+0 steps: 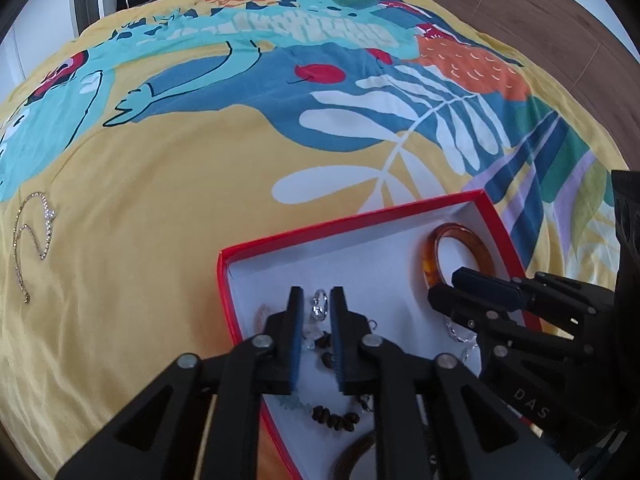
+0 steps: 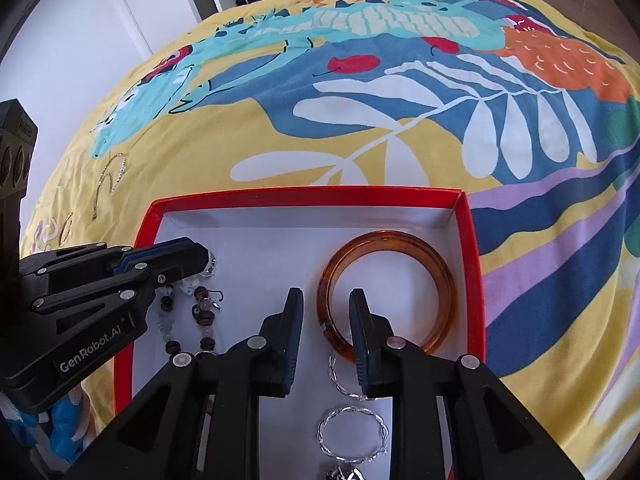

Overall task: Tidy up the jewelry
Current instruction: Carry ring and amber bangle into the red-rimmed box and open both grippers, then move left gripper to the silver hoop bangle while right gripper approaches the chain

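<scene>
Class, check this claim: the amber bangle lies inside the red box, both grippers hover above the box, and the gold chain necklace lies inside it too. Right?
One error: the gold chain necklace lies on the yellow bedspread, outside the red box, as the left wrist view shows. The amber bangle is inside, and both grippers hover above it.

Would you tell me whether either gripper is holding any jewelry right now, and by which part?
Neither appears to. The left gripper stands open around a silver ring in the red box; the right gripper is open over the amber bangle.
</scene>
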`<state>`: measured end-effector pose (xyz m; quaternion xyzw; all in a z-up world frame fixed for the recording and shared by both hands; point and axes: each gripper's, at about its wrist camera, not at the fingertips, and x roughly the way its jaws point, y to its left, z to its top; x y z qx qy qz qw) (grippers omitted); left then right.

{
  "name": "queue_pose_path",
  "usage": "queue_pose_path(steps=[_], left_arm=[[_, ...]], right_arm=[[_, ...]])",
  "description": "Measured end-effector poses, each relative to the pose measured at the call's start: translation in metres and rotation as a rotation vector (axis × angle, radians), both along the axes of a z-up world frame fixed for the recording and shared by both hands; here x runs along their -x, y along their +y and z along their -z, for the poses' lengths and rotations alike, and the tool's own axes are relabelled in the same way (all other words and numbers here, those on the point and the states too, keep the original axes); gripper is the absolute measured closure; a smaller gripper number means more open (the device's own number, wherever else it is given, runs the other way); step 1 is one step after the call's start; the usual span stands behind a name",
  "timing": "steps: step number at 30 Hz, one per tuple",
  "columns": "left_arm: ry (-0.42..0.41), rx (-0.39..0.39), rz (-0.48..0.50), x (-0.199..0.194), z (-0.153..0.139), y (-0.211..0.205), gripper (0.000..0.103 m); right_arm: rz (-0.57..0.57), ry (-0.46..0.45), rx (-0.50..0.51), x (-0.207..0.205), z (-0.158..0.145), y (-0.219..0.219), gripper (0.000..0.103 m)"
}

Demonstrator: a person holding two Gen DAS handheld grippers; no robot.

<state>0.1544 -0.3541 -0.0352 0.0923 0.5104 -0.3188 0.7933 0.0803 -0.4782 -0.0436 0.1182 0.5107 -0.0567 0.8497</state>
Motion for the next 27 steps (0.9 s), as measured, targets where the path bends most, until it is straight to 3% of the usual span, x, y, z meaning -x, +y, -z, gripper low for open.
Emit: queue_pose_path(steps=[13, 16, 19, 27], left_arm=[[-0.026, 0.035, -0.015, 0.014, -0.036, 0.029, 0.081], [-0.034, 0.036, -0.041, 0.016, -0.046, 0.043, 0.073], [-0.045, 0.027, -0.060, 0.017, -0.053, 0.056, 0.073], [-0.064, -0.003, -0.144, 0.016, -0.064, 0.108, 0.073]], right_arm=[[0.057, -0.040, 0.022, 0.031, -0.033, 0.007, 0.071], [0.068, -0.053, 0.027, 0.038, -0.043, 0.013, 0.070], [0.072, -0.070, 0.045, 0.043, -0.053, 0.021, 0.063], [0.066, -0.115, 0.051, 0.047, -0.076, 0.052, 0.061]])
